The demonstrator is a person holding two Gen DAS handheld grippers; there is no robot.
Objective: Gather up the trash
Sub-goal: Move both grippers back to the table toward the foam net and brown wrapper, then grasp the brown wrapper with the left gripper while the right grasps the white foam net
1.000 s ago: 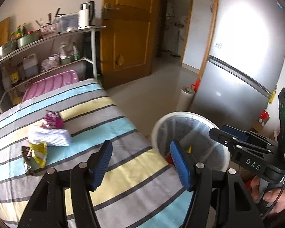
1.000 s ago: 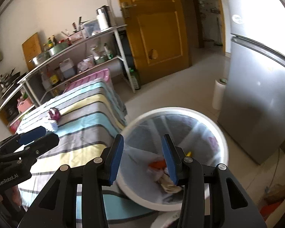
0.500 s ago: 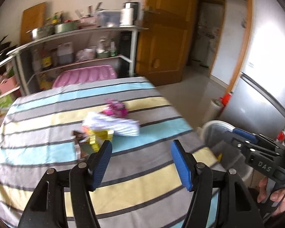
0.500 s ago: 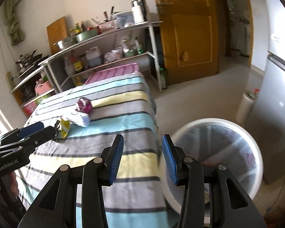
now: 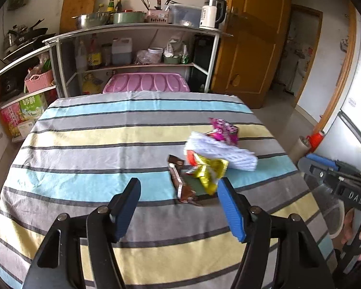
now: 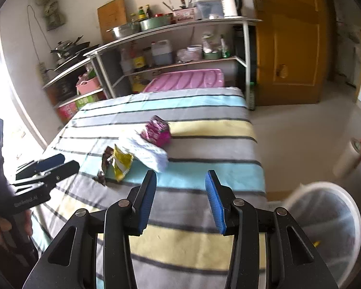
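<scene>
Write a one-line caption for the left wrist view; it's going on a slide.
Open left tool above a striped tablecloth, facing a pile of wrappers.

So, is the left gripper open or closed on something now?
Open. The left gripper has a wide gap between its blue pads, with only striped cloth behind.

The desk [image 5: 89, 149] wears matt striped cloth. At its two o'clock, a crinkled yellow foil wrapper [image 5: 208, 168] and brown wrapper [image 5: 180, 183] shine glossy beside a soft white cloth [image 5: 226, 151]. The fingers [image 5: 229, 208] carry ribbed blue rubber pads on black plastic.
</scene>
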